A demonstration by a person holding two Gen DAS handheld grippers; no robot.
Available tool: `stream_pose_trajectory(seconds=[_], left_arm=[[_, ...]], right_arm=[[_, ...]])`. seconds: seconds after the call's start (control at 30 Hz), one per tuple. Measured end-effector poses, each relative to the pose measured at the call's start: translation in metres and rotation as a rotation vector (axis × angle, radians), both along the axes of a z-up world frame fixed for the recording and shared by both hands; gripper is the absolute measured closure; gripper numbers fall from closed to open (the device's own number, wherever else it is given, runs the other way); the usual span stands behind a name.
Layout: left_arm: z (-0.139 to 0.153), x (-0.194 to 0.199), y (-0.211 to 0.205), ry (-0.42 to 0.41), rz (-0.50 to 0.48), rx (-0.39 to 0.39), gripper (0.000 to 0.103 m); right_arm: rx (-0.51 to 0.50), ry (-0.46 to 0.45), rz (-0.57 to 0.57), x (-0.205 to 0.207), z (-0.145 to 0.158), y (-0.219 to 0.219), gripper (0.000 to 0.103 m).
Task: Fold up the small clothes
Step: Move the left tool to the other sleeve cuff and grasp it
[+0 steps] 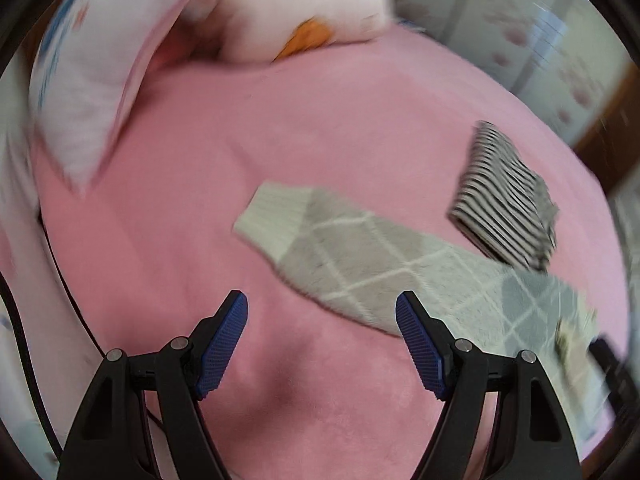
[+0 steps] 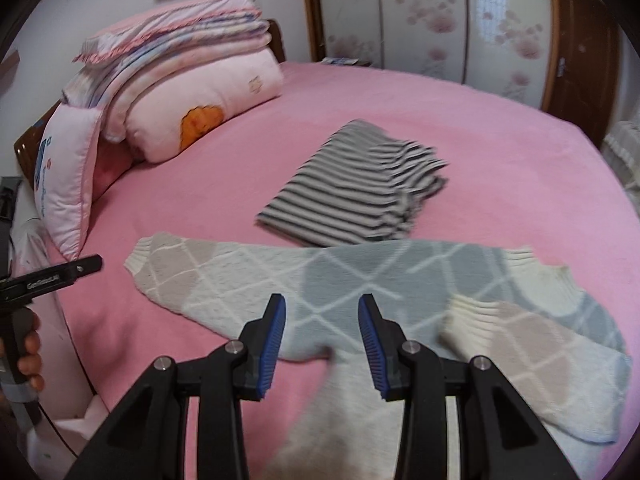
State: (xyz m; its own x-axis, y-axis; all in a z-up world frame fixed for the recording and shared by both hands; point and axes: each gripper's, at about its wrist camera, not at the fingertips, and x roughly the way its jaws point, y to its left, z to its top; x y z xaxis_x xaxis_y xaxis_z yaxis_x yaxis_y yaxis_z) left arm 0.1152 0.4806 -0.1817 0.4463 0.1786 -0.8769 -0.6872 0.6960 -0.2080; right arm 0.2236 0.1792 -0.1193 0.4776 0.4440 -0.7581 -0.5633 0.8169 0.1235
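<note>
diamond-pattern sweater (image 2: 360,276) spread flat on pink bed sheet (image 2: 500,140), one sleeve stretched toward pillows, other sleeve folded across near side; folded striped garment (image 2: 352,192) just beyond it, edges touching; left gripper (image 1: 322,344) above bare sheet beside sleeve cuff (image 1: 276,216), jaws wide apart, nothing between them; right gripper (image 2: 322,340) over sweater body, jaws narrower, gap empty, pads not pressing cloth; stacked pillows and quilts (image 2: 180,80) at head of bed; hand (image 2: 28,352) holds left tool at frame edge
</note>
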Motion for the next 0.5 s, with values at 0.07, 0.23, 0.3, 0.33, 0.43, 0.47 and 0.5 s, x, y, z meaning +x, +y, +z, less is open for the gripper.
stream_pose_trajectory(seconds=[0.07, 0.23, 0.3, 0.33, 0.43, 0.47, 0.5], left_arm=[[-0.017, -0.001, 0.013, 0.014, 0.07, -0.059, 0.028], [-0.054, 0.008, 0.044, 0.026, 0.218, -0.175, 0.028], [-0.07, 0.017, 0.055, 0.052, 0.267, -0.252, 0.028], [-0.076, 0.021, 0.058, 0.064, 0.282, -0.278, 0.028], [-0.093, 0.035, 0.065, 0.103, 0.315, -0.303, 0.028], [-0.097, 0.04, 0.065, 0.111, 0.317, -0.296, 0.028], [-0.1, 0.045, 0.064, 0.123, 0.316, -0.288, 0.026]], right_arm=[[0.0, 0.013, 0.015, 0.002, -0.009, 0.015, 0.065], [-0.013, 0.042, 0.058, 0.002, -0.028, 0.04, 0.065], [-0.019, 0.049, 0.068, 0.001, -0.033, 0.043, 0.065], [-0.025, 0.057, 0.076, 0.001, -0.037, 0.044, 0.065], [-0.027, 0.074, 0.083, 0.003, -0.044, 0.043, 0.065], [-0.03, 0.078, 0.082, 0.004, -0.046, 0.041, 0.065], [-0.032, 0.079, 0.079, 0.005, -0.048, 0.04, 0.065]])
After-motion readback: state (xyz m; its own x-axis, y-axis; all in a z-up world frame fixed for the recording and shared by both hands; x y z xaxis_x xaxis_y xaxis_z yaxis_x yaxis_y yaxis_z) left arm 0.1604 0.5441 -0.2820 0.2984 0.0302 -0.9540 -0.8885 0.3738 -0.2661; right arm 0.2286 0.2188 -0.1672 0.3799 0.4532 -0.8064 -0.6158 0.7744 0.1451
